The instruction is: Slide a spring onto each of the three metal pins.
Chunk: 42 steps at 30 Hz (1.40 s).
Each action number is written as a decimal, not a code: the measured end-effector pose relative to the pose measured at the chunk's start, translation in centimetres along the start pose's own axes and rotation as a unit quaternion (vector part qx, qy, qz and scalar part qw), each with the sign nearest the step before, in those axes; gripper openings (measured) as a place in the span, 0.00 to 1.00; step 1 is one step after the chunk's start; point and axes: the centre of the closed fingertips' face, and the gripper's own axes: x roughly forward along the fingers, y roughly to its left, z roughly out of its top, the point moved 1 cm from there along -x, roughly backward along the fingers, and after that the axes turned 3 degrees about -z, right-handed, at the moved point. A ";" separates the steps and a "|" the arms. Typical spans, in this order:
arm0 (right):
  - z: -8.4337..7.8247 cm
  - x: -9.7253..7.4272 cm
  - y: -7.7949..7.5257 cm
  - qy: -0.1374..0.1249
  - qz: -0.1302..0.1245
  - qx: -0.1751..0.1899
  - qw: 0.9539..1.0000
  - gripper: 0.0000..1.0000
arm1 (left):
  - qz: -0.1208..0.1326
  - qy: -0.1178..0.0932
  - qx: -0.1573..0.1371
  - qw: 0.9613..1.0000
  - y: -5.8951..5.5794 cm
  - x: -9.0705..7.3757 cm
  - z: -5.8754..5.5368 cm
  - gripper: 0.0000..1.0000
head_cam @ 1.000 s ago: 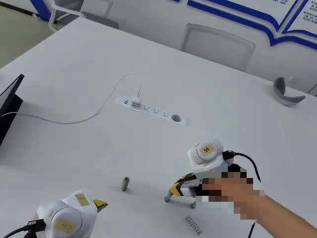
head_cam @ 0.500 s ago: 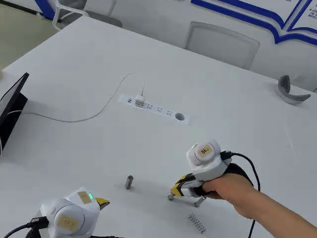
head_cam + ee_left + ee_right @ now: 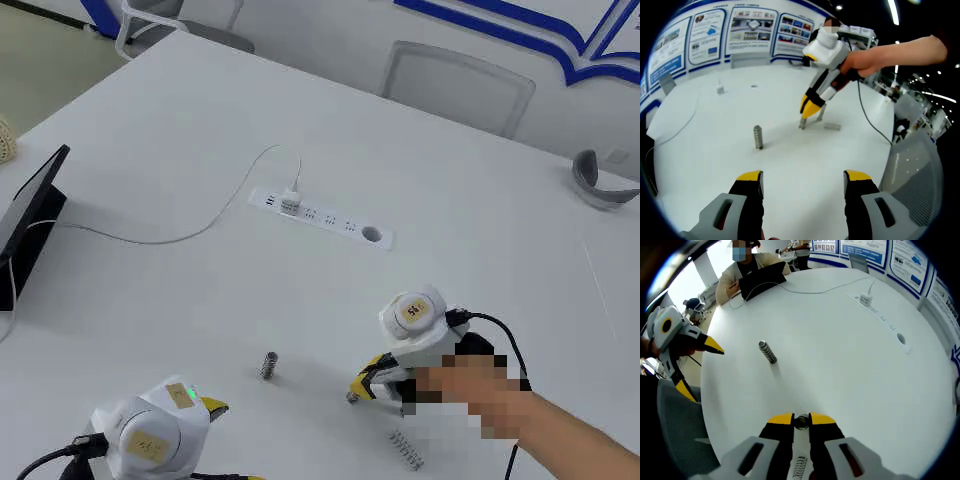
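R gripper (image 3: pixel 802 418) points down at the white table (image 3: pixel 200 120), jaws drawn in to a narrow slot. The round end of a metal pin (image 3: pixel 801 423) sits pinched betw its yellow fingertips (image 3: pixel 781 419), touching both, right at the tips. In the left gripper view that pin stands about upright on the table under the R tips.

Spring coils show low in the slot betw the R fingers, behind the pin end; can't tell if they're on the pin or on the table below.

A loose spring (image 3: pixel 406 450) lies flat on the table just beside the hand on the R gripper, near the pin but apart from it.

Second pin w/ spring on it (image 3: pixel 268 365) stands upright, well apart from both grippers, roughly betw them.

L gripper (image 3: pixel 803 176) hovers low over the table w/ jaws wide apart, nothing betw them; the sprung pin is ahead of its L fingertip (image 3: pixel 750 176)

Power strip (image 3: pixel 320 217) lies farther back
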 end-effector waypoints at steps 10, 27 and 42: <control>-0.4 0.8 0.3 0.002 0.000 -0.006 1.000 0.13 | 0.004 0.003 -0.001 1.000 0.1 -0.2 -0.2 0.66; -0.9 0.9 0.7 -0.003 0.000 -0.026 1.000 0.21 | 0.020 0.003 -0.014 1.000 0.0 -0.8 -0.5 0.65; -1.8 -2.2 0.4 -0.034 -0.018 -0.021 0.999 0.37 | 0.020 0.003 -0.009 1.000 -0.5 -0.6 0.1 0.65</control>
